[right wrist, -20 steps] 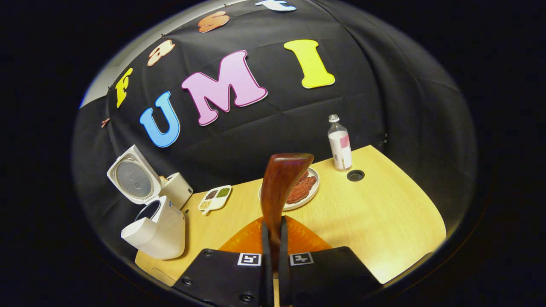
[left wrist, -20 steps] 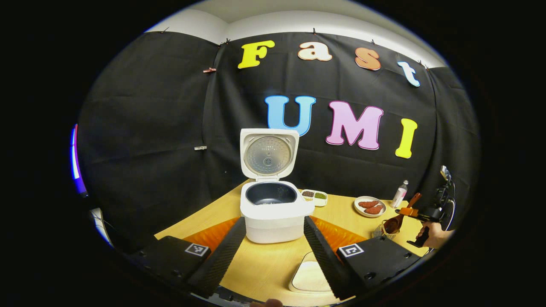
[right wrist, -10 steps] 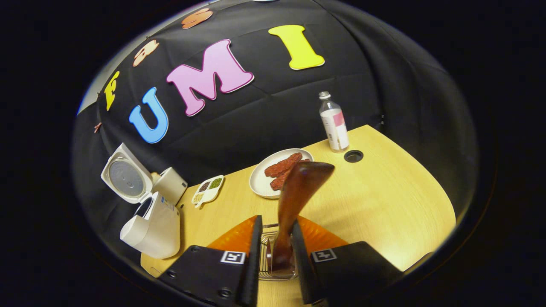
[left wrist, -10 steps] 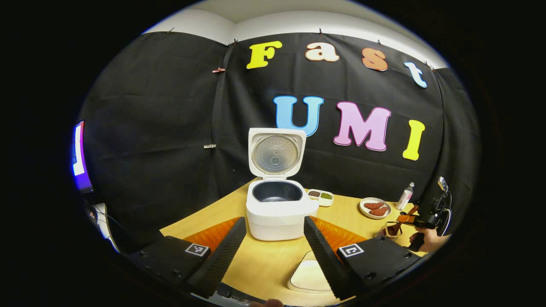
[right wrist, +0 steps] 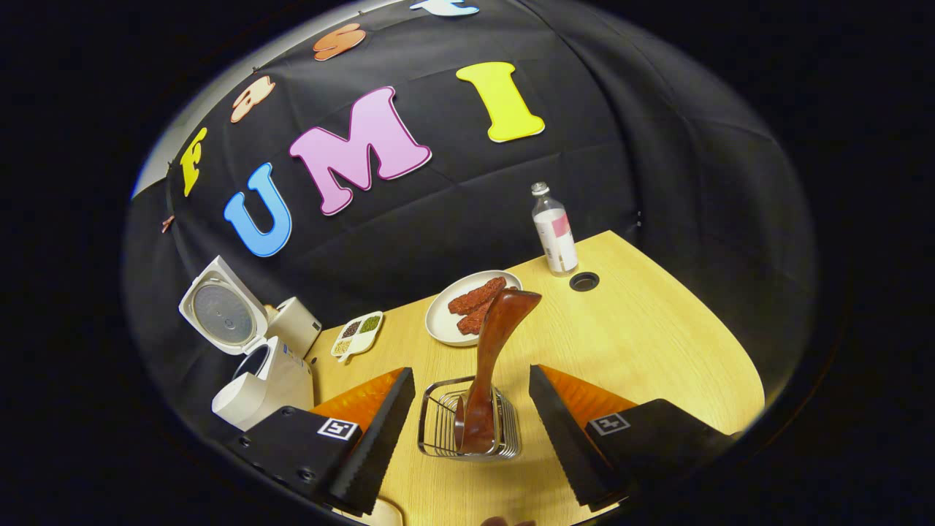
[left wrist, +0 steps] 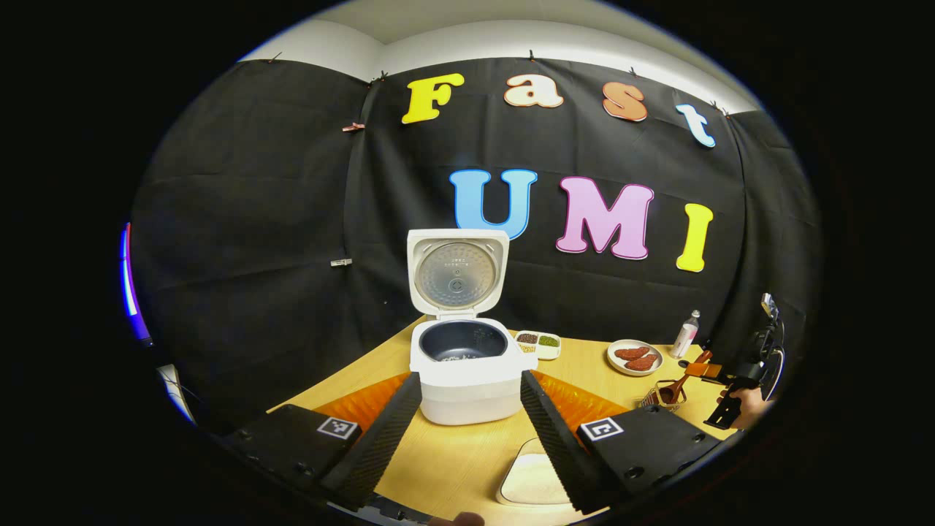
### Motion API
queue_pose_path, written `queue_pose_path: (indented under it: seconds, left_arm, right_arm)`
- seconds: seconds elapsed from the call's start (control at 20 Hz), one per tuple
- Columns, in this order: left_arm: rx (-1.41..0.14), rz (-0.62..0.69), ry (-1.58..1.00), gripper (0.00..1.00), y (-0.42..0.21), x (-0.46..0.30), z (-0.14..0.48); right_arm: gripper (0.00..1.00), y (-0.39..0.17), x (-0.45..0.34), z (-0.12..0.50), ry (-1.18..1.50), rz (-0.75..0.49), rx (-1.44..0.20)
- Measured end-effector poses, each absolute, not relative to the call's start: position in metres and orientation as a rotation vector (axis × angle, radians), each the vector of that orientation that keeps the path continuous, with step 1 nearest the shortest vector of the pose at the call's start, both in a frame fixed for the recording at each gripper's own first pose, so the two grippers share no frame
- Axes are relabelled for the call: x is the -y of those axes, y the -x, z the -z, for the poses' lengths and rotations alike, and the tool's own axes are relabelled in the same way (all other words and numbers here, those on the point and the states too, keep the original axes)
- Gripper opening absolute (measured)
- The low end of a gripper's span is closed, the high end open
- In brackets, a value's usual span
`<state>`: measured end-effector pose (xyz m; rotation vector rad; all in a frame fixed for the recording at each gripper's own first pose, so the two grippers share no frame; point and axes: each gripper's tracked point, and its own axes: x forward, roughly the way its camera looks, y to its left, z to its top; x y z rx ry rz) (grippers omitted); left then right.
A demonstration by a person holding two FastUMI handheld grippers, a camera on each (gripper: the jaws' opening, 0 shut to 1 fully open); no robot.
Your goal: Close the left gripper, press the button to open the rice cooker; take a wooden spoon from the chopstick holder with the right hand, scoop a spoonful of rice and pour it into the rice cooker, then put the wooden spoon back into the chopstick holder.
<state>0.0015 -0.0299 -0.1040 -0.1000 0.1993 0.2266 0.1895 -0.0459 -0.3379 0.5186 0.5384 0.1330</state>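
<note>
In the wire chopstick holder (right wrist: 469, 428), dark glossy wooden spoon (right wrist: 491, 364) standing bowl down, handle leaning up and away, between spread, untouching fingers of right gripper (right wrist: 471, 437); left gripper (left wrist: 471, 431) likewise spread.

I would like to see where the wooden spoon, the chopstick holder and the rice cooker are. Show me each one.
wooden spoon (right wrist: 491, 351): right gripper view, middle of its handle.
chopstick holder (right wrist: 438, 424): right gripper view, left wire wall.
rice cooker (left wrist: 467, 391): left gripper view, front of its white body.

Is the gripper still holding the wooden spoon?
No. The right hand-held gripper is open; the wooden spoon stands free in the chopstick holder. The left hand-held gripper holds nothing.
</note>
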Motion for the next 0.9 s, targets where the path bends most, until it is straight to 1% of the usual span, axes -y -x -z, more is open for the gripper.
queue_pose_path:
  seconds: [0.25,0.4,0.55,0.9]
  left_arm:
    - [-0.146,-0.163,0.101,0.95,-0.028,0.019,0.084]
    - [-0.088,-0.15,0.081,0.94,-0.055,-0.002,0.056]
    - [-0.024,-0.143,0.052,0.95,-0.097,-0.024,0.021]
    - [0.098,-0.124,-0.002,0.95,-0.206,-0.043,-0.056]
  right_arm:
    - [0.98,-0.151,0.062,0.298,-0.55,-0.09,-0.469]
    - [0.98,-0.124,0.067,0.267,-0.551,-0.077,-0.421]
    - [0.98,-0.093,0.064,0.244,-0.559,-0.083,-0.387]
    - [0.98,-0.037,0.052,0.228,-0.475,-0.086,-0.394]
